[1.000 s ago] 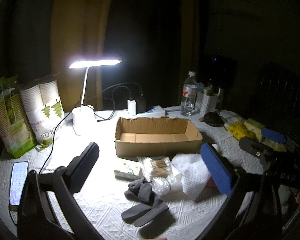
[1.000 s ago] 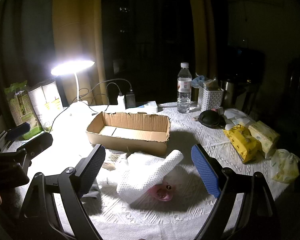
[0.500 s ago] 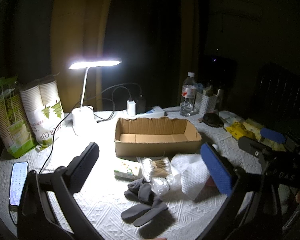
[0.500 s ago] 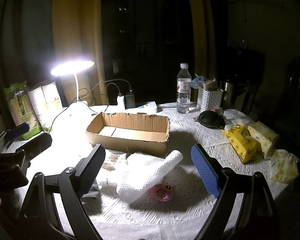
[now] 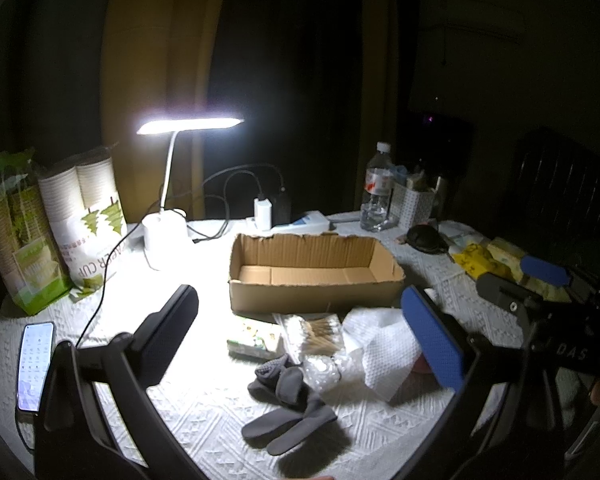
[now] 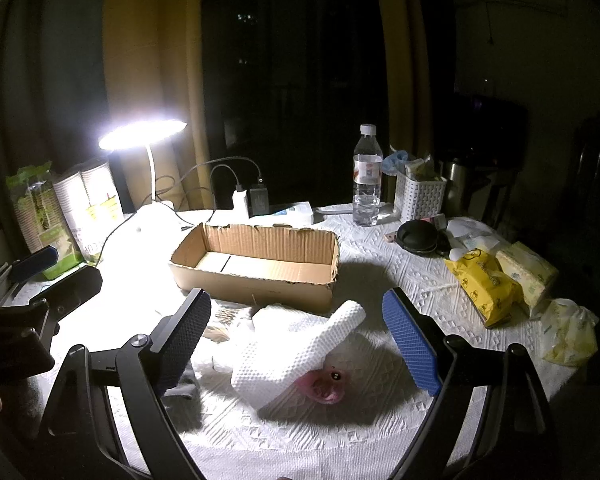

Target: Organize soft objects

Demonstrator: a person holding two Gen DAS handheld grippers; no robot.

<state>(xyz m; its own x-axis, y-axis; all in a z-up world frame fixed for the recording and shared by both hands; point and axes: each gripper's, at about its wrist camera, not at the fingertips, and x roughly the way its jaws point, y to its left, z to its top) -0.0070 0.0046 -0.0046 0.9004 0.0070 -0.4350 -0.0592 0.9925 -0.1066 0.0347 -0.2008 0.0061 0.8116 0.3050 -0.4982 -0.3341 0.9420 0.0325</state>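
This is a room in a home at night, dark apart from a white desk lamp point(image 5: 168, 216) lighting a round table point(image 6: 340, 432) under a white patterned cloth. Household clutter shows it: sleeves of paper cups point(image 5: 82, 216), a water bottle point(image 6: 367, 176), tissue packs point(image 6: 524, 268), a charging phone point(image 5: 34, 364) and curtains point(image 6: 148, 60) behind.
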